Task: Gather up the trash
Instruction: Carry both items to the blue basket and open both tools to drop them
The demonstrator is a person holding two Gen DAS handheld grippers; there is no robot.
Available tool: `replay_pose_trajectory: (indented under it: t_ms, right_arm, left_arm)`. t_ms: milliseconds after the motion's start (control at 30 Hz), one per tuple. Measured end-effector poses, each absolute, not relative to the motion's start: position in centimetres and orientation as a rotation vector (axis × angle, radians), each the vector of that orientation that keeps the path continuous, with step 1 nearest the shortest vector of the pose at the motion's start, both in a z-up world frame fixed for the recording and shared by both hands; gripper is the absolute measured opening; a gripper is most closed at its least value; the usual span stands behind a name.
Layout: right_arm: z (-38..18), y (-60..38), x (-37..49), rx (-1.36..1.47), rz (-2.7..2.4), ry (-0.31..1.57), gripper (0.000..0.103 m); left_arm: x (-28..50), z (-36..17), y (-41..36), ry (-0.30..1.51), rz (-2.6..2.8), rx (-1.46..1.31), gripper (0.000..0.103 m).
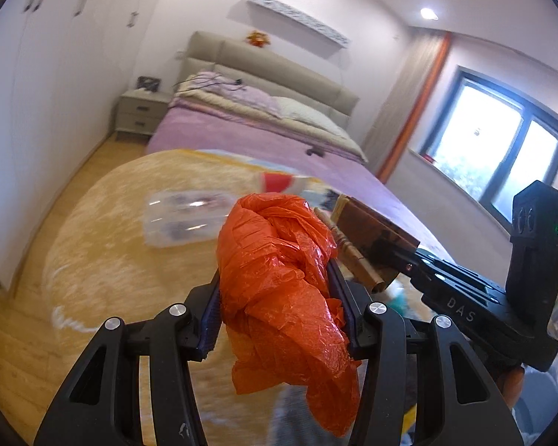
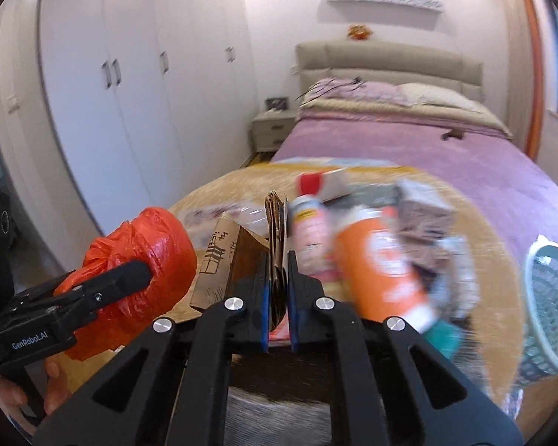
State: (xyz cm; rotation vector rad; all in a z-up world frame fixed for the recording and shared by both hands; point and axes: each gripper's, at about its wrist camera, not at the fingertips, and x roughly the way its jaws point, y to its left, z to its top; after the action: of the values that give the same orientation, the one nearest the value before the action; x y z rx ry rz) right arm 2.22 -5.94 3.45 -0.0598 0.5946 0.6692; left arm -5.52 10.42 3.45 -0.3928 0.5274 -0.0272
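Black jaws of the left gripper [image 1: 279, 297] fill the bottom of the left wrist view, pinching an orange plastic bag [image 1: 279, 290] between their blue pads. Its crumpled film bulges above the jaws toward 12 o'clock and hangs loose below them toward 6 o'clock. It looks very light, soft and slippery, so a grip on a thick bunched fold, as here, seems safer than one on a single thin layer.

At 3 o'clock of the bag, the right gripper [image 2: 278, 290] holds a folded piece of brown cardboard [image 2: 275, 245]. From the right wrist view its jaws are pressed nearly together on the cardboard's lower edge, with the sheet standing upright between the pads and rising toward 12 o'clock. Cardboard of this kind is likely light and fairly stiff, though it may bend or slip if held only by an edge; a hold deeper on the fold would seem firmer.

Beyond both grippers, a round tabletop [image 2: 212, 189] with a fuzzy yellow cover carries more trash, blurred: an orange paper cup [image 2: 383, 271] at 2 o'clock of the right jaws, a white spray can [image 2: 308, 230] beside it, and a clear plastic container [image 1: 186, 219] at 10 o'clock of the bag. A teal mesh basket [image 2: 550, 308] sits at 3 o'clock, at the table's edge. A bed [image 2: 446, 160] with a purple cover lies behind.
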Motion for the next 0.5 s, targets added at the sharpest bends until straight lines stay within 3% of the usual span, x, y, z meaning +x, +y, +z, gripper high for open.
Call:
replay_pose_trajectory:
  t_ms: [500]
  right_arm:
    - [3.9,-28.9,7.6,0.210,0.181,0.573,0.006]
  left_arm:
    - [5.1,6.1,-7.1,0.580,-0.357,-0.206,0.049]
